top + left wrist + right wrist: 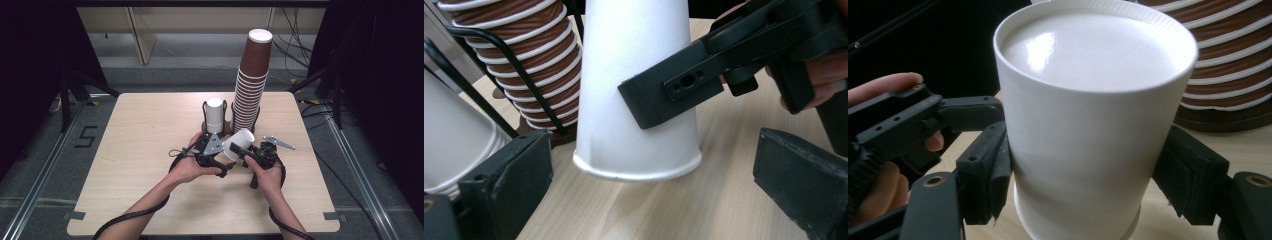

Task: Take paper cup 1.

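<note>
A white paper cup (241, 137) is held just above the wooden table (140, 165), in front of the cup stacks. My right gripper (240, 149) is shut on it. In the right gripper view both pads press the cup's (1088, 130) sides, and its closed base faces the camera. My left gripper (224, 166) sits close on the cup's left. In the left gripper view its jaws stand wide apart on either side of the cup's rim (639, 172) without touching it, and one right gripper finger (664, 95) lies across the cup wall.
A tall stack of brown cups (252, 85) stands in a black wire holder behind the held cup. A short stack of white cups (215, 114) stands in the holder's left slot. Dark floor and cables surround the table.
</note>
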Demonstrator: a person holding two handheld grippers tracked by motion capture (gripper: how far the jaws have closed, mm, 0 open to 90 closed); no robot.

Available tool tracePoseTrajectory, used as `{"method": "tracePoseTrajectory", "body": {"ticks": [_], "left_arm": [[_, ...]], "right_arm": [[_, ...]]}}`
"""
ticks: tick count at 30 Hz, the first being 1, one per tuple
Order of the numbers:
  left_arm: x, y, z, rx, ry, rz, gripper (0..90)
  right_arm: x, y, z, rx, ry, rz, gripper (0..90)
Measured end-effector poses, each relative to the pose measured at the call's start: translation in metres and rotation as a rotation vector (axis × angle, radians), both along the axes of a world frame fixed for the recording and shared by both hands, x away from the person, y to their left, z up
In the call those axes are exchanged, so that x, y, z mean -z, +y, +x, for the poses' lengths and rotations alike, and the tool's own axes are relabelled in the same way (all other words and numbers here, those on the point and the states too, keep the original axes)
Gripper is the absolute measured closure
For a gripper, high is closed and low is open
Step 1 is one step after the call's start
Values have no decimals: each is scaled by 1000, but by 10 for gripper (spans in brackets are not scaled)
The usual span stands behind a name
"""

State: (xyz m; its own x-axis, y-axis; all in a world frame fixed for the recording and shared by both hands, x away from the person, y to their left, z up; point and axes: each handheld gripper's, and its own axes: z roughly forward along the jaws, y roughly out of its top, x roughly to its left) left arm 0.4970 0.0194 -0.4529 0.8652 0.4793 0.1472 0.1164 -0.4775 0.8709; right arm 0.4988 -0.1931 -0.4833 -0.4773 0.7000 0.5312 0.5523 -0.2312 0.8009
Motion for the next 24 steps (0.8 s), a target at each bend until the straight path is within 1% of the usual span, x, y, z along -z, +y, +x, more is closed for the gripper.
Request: {"method": "tracePoseTrajectory", "body": {"ticks": [3, 4, 5, 6, 7, 8, 11, 12, 14, 15, 16, 17, 18, 19, 20, 21, 22, 23, 24], "left_arm": [[2, -3, 2, -2, -5, 9, 24], [2, -5, 3, -3, -10, 15, 24], [3, -6, 4, -1, -17, 17, 24], [3, -7, 5, -1, -24, 20, 25], [5, -8, 6, -3, -30, 15, 28], [5, -9, 7, 4, -27, 27, 30], [7, -10, 9, 6, -34, 38, 36], [9, -11, 10, 6, -37, 25, 36], [10, -11, 11, 11, -40, 29, 42], [11, -11, 12, 13, -39, 29, 44], [11, -12, 12, 14, -39, 28, 48], [11, -12, 12, 16, -36, 37, 55], [12, -12, 13, 15, -41, 35, 61], [12, -12, 13, 14, -40, 36, 62], [13, -12, 14, 16, -33, 38, 64], [13, -12, 15, 16, -34, 37, 67], [14, -12, 15, 15, -41, 30, 70], [14, -12, 15, 16, -42, 32, 74], [14, -12, 15, 16, -42, 32, 78]], "right_arm": [[0, 0, -1, -5, 7, 6, 290], [-2, 2, -2, -7, 33, 36, 290], [-2, 3, -3, -4, 38, 33, 290], [-2, 2, -2, -12, 21, 14, 290], [-2, 2, -3, -13, 36, 23, 290], [-2, 2, -2, -14, 29, 15, 290], [-2, 2, -2, -23, 17, 20, 290], [-3, 3, -3, -19, 26, 24, 290], [-3, 4, -3, -21, 27, 25, 290], [-3, 4, -4, -17, 37, 31, 290], [-3, 4, -3, -24, 28, 19, 290], [-3, 4, -3, -23, 22, 16, 290], [-2, 4, -3, -32, 16, 19, 290], [-4, 6, -5, -27, 46, 44, 290], [-4, 6, -4, -26, 39, 35, 290], [-3, 5, -4, -28, 30, 26, 290], [-4, 7, -5, -26, 51, 40, 290], [-4, 7, -5, -27, 52, 42, 290], [-4, 7, -5, -30, 41, 36, 290]]}}
